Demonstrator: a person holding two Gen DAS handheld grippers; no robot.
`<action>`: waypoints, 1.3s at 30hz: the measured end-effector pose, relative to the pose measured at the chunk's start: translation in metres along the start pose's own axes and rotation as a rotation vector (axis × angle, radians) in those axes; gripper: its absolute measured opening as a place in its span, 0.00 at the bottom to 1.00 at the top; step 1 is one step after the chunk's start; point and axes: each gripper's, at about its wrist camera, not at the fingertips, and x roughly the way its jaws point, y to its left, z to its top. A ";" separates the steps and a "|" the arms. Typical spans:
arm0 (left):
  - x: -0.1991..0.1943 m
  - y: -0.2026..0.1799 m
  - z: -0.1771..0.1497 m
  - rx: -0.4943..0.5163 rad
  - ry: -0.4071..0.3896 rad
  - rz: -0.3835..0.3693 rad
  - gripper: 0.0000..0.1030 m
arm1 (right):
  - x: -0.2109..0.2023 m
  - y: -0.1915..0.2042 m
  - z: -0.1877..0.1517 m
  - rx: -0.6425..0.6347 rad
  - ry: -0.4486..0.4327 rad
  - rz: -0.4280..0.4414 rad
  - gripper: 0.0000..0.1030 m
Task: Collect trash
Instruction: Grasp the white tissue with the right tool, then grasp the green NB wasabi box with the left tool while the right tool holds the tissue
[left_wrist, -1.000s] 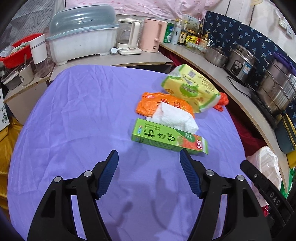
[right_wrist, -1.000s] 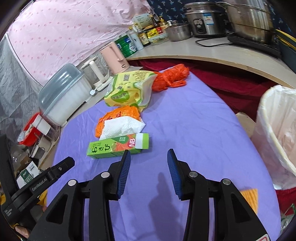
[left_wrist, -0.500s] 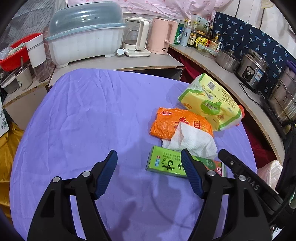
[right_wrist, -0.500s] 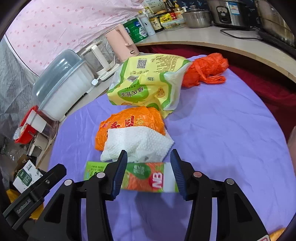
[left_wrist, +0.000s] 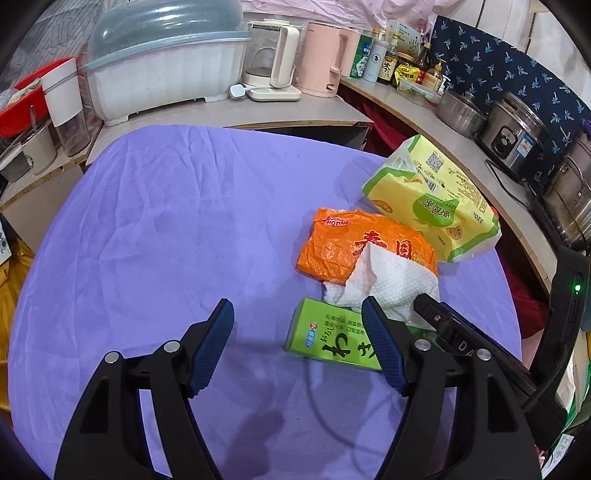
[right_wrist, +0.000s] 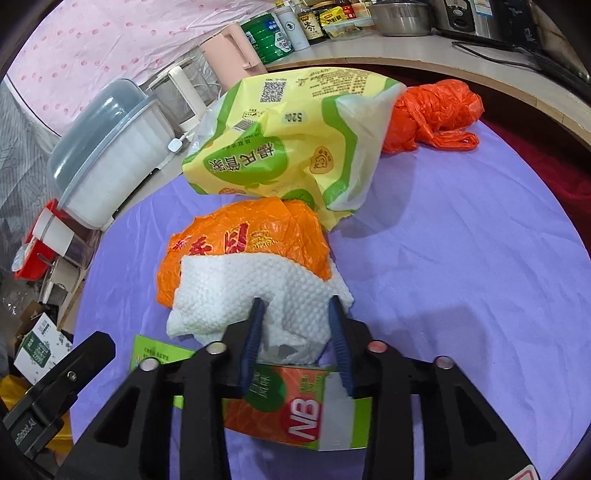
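The purple-clothed table (left_wrist: 155, 229) carries all the trash, bunched toward its right edge as my left camera sees it. Largest is the yellow-green bag (right_wrist: 291, 147), lying nearest the counter-side edge, with a knotted orange plastic bag (right_wrist: 432, 114) tucked against its far end. Next comes the flat orange wrapper (right_wrist: 251, 236), then the crumpled white paper towel (right_wrist: 236, 291) draped over the wrapper's near side, and the green carton (left_wrist: 332, 341) lying flat just in front of it, closest to me.

My right gripper (right_wrist: 295, 332) is closing, its blue fingers (right_wrist: 253, 332) on either side of the towel's bunched lower fold, right above the carton. The pads look to be touching the paper but not yet fully pinching it. My left gripper (left_wrist: 295, 350) stands wide and released over bare cloth, with the carton's end just inside its right finger.

To do this pinch well, I judge I should finish closing on the thick bunched part, not a loose flap that could tear or slip out. I should also keep my fingertips clear of the carton's top edge and the wrapper beneath, so only the towel lifts.
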 end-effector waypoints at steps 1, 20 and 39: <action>0.000 -0.001 0.000 0.000 0.001 -0.002 0.66 | -0.001 -0.003 -0.002 0.002 0.006 0.004 0.18; -0.021 -0.052 -0.037 0.047 0.033 -0.055 0.80 | -0.088 -0.060 -0.069 0.116 -0.037 0.004 0.04; 0.026 -0.109 -0.062 0.062 0.156 0.054 0.75 | -0.150 -0.115 -0.113 0.198 -0.065 -0.025 0.04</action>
